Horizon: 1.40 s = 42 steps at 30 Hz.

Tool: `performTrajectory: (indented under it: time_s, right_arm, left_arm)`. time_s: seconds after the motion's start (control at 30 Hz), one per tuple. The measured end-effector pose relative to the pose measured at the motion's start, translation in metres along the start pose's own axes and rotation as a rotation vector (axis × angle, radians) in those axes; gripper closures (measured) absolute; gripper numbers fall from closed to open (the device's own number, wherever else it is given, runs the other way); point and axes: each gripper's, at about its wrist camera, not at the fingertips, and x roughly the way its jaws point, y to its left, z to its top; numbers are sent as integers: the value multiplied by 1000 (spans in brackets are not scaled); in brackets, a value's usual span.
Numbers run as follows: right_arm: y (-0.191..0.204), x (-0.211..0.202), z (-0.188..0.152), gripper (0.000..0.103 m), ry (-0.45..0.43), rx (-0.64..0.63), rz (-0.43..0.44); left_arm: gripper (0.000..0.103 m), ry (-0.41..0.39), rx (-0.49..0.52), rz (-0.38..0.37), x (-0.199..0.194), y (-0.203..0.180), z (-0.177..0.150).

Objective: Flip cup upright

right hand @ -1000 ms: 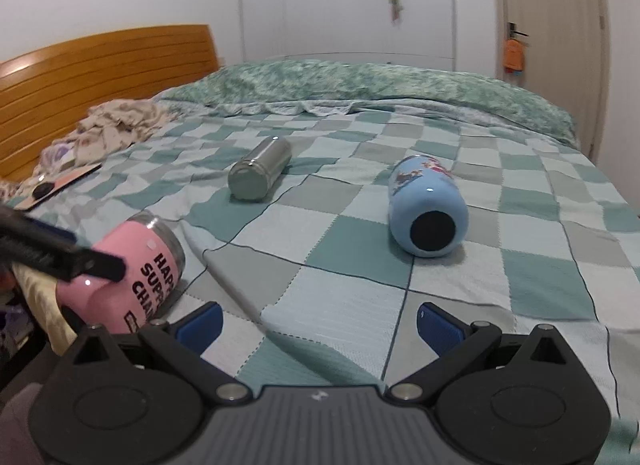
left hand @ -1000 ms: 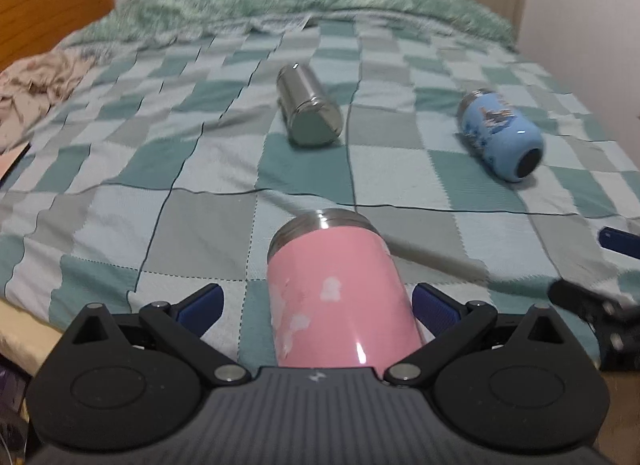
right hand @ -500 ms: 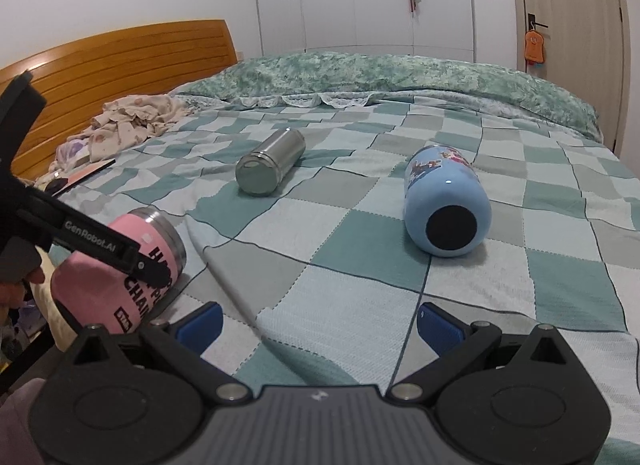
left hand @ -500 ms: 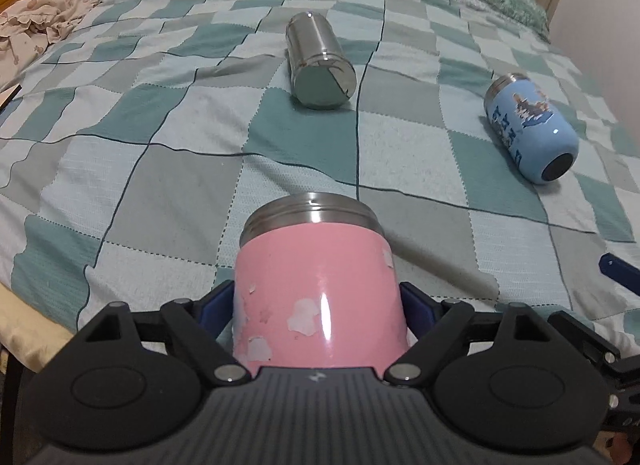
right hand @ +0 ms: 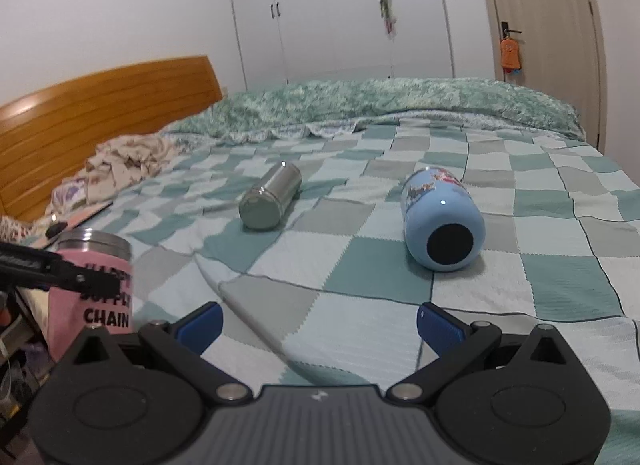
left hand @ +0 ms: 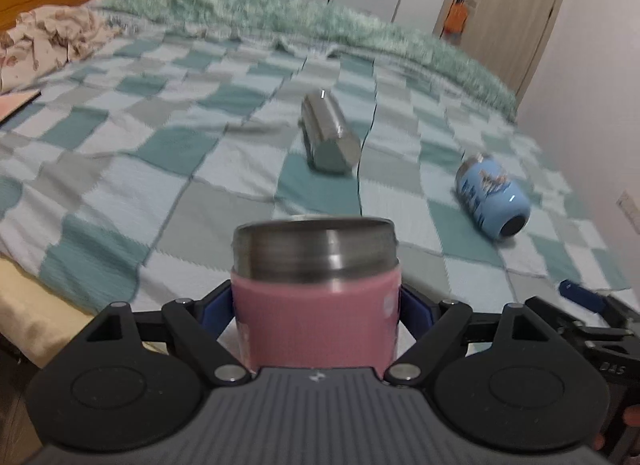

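Left wrist view: the left gripper (left hand: 316,305) is clamped on the pink steel-rimmed tumbler (left hand: 316,297), a blue pad pressed to each side. Tumbler's metal rim faces up and looks about level; picture blurred, so whether its base rests on the checked green quilt (left hand: 132,193) cannot be told. Beyond the tumbler, the plain steel cylinder flask (left hand: 330,137) lies on its side; right of the flask, the light-blue printed bottle (left hand: 492,197) also lies down.

Right wrist view: the right gripper (right hand: 318,319) is spread wide, holding nothing, hovering over the quilt (right hand: 360,329) near its front edge. Pink tumbler (right hand: 94,281) stands far left of the flask (right hand: 270,195), upright in the other tool's fingers. Blue bottle (right hand: 442,219) lies just right of the flask, base toward us.

Judgement: pink tumbler turned upright, release left; the other two remain unflipped.
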Motion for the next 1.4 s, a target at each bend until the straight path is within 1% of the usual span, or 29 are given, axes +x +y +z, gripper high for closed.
performTrajectory:
  time_s: [0.1, 0.23, 0.3, 0.37, 0.43, 0.47, 0.57, 0.6, 0.63, 0.67, 0.7, 0.73, 0.83, 0.87, 0.9, 0.93, 1.0, 1.1, 1.17, 1.27, 1.33, 1.4]
  right_arm:
    - [7, -3, 0, 0, -39, 10, 8]
    - [17, -2, 6, 0, -85, 10, -8]
    - [22, 0, 9, 0, -106, 9, -18]
    - [26, 3, 10, 0, -120, 5, -26]
    - [30, 6, 11, 0, -131, 4, -36]
    - [31, 9, 11, 0, -134, 3, -43]
    - [35, 17, 9, 0, -126, 0, -58]
    - [36, 19, 8, 0, -120, -2, -63]
    - [37, 22, 7, 0, -112, -3, -69]
    - [38, 25, 7, 0, -105, -7, -74]
    - [39, 28, 6, 0, -99, -10, -78]
    - [39, 30, 6, 0, -95, -13, -81]
    - [43, 32, 5, 0, -95, -24, -86]
    - [44, 31, 5, 0, -98, -27, -87]
    - [46, 30, 5, 0, -101, -31, -87]
    - [47, 28, 5, 0, -105, -35, -87]
    - [48, 23, 7, 0, -114, -40, -90]
    - [52, 8, 8, 0, -137, -39, -89]
    - [55, -5, 7, 0, -153, -30, -88]
    - [61, -30, 0, 0, -176, -14, -82]
    - [65, -45, -7, 0, -185, -5, -87]
    - [69, -60, -19, 0, -190, 4, -97]
  left_arm:
    - [18, -90, 24, -4, -17, 8, 10]
    - [18, -217, 65, 57, -25, 16, 26]
    - [18, -280, 87, 107, -17, 22, 33]
    - [18, -323, 110, 168, -4, 29, 36]
    - [18, -349, 130, 217, 17, 37, 39]
    - [18, -350, 126, 222, 27, 42, 40]
    - [18, -318, 92, 189, 57, 59, 35]
    - [18, -297, 89, 190, 66, 63, 31]
    - [18, -295, 97, 196, 74, 66, 26]
    - [18, -349, 128, 189, 75, 65, 20]
    - [18, -356, 149, 186, 75, 67, 17]
    - [18, -362, 148, 186, 75, 67, 15]
    - [17, -357, 118, 171, 72, 72, 17]
    - [16, -355, 107, 165, 71, 74, 18]
    - [7, -360, 99, 156, 67, 77, 18]
    - [0, -378, 91, 160, 61, 78, 17]
    - [0, -443, 89, 166, 40, 77, 13]
    - [0, -479, 104, 157, 7, 69, 11]
    - [0, -483, 128, 116, -17, 62, 7]
    - [0, -493, 170, 56, -53, 47, -12]
    - [0, -475, 194, 3, -72, 38, -28]
    - [0, -440, 214, -50, -80, 29, -45]
